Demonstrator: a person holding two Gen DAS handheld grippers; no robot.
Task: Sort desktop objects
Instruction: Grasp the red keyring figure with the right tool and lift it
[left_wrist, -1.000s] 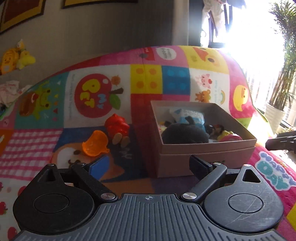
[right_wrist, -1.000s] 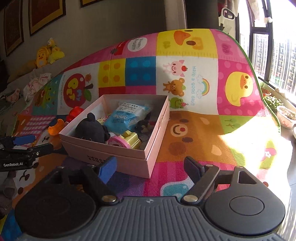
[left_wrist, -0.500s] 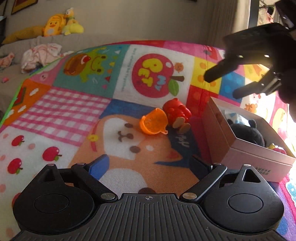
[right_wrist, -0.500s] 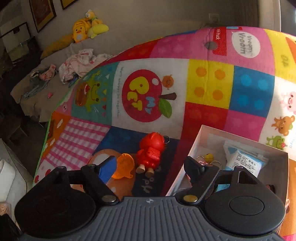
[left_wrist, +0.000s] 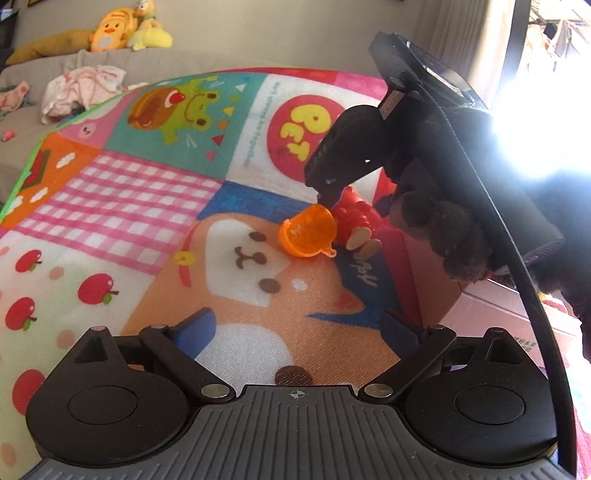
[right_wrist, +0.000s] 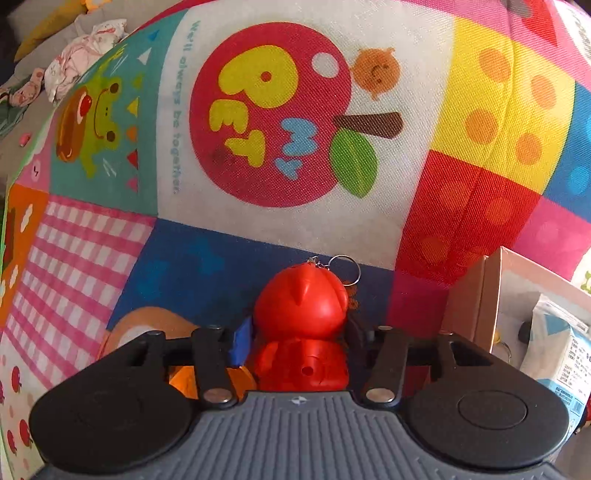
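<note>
A red toy figure with a keyring lies on the colourful play mat, and my right gripper stands around its body, fingers at both its sides. In the left wrist view the figure lies beside an orange plastic cup, with my right gripper coming down on it from above. The orange cup shows under the right gripper's left finger. My left gripper is open and empty, hovering over the mat in front of the cup. The pink cardboard box stands right of the figure.
The box holds a white-and-blue packet; its pink side shows at the right of the left wrist view. A sofa with plush toys and crumpled clothes lies beyond the mat's far edge.
My right gripper has dropped down onto the red figure and narrowed around it. My left gripper has moved slightly closer to the cup and stays open.
</note>
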